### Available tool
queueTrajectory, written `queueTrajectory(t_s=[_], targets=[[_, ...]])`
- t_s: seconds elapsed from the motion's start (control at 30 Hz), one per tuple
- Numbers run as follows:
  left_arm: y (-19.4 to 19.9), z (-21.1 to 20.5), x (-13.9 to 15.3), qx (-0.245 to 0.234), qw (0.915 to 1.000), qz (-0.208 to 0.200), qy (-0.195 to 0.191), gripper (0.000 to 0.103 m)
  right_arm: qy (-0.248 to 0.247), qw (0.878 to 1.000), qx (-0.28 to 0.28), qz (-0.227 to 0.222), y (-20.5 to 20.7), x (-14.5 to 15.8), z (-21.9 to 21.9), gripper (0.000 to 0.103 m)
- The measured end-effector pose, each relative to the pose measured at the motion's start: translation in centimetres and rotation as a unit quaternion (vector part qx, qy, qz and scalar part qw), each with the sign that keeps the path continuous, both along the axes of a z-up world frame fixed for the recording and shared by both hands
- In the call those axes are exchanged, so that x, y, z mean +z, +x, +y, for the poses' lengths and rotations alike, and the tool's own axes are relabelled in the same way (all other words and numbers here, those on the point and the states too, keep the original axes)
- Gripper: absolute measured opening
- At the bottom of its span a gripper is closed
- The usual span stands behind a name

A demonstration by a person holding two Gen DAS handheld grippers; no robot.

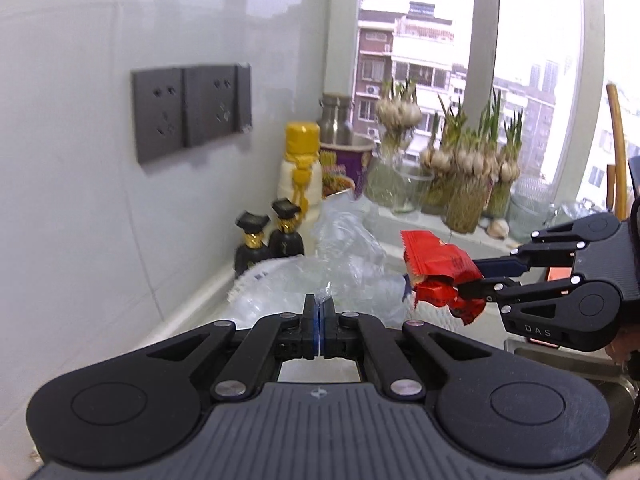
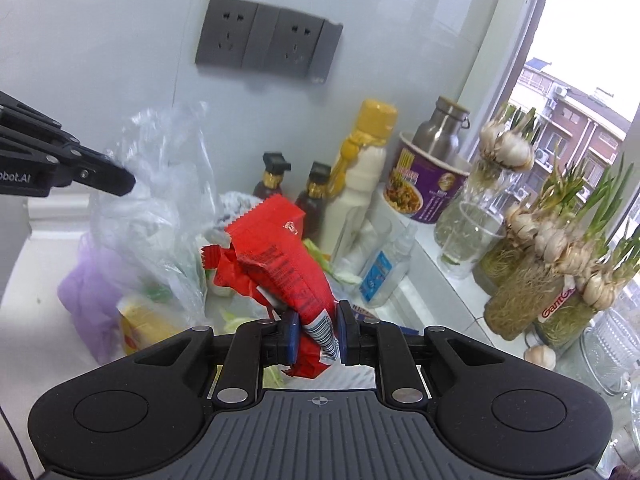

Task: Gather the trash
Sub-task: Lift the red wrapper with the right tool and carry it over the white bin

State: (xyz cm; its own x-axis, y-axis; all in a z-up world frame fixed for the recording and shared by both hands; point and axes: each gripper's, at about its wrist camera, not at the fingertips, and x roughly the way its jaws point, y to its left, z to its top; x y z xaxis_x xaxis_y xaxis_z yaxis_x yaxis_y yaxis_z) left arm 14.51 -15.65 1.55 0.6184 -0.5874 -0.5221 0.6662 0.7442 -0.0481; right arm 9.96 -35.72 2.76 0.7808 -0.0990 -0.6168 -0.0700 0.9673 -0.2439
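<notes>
My right gripper (image 2: pixel 318 334) clamps a red snack wrapper (image 2: pixel 276 256) by its lower end, the pads pressed on the strip that carries a white barcode. The wrapper is crumpled and glossy, bright red with black print along one side and a sawtooth edge at the top; a torn flap hangs off to its left. It stands up from the gripper, lifted clear of the table (image 2: pixel 24 264).

My left gripper (image 1: pixel 319 316) is fully closed on the thin edge of a clear plastic bag (image 1: pixel 352 264). The bag is wrinkled and see-through, bunched up in front of me, with something purple and something yellow showing inside it in the right wrist view. From the left, the wrapper hangs just right of the bag, close beside it.

Behind them stand two small dark bottles (image 2: pixel 296 188) and a white bottle with a yellow cap (image 2: pixel 360 172).
</notes>
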Motion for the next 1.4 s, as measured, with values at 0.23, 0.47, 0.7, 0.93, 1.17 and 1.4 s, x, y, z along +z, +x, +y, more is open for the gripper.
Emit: queueTrajectory(t_s=[0.23,0.47,0.7,0.93,1.17,1.4], targets=[[-1.3,2.7,1.4,0.025,0.9995,-0.016,-0.007,0.0,0.006,1.0,0.016,-0.008,-1.1,1.8,1.8,0.016],[-3.1,6.2,1.4,0.054,0.9984,-0.016,-0.006,0.0,0.011,0.999,0.046,-0.004,-2.2,1.9,5.0,0.016],[-4.6,9.8,0.3,0.09,0.9959,0.001,-0.003,0.0,0.019,0.996,0.086,0.008,-3.0,0.9,9.1,0.017],[-6.0,13.5,-0.7,0.125,0.992,0.018,0.005,0.0,0.036,0.992,0.121,0.026,-3.3,-0.1,13.4,0.017],[-7.2,17.1,-2.0,0.162,0.986,0.035,0.013,0.0,0.045,0.984,0.164,0.044,-3.3,-1.3,18.1,0.017],[-7.5,20.9,-4.6,0.2,0.977,0.069,0.029,0.0,0.062,0.974,0.201,0.08,-2.7,-3.3,23.1,0.017]])
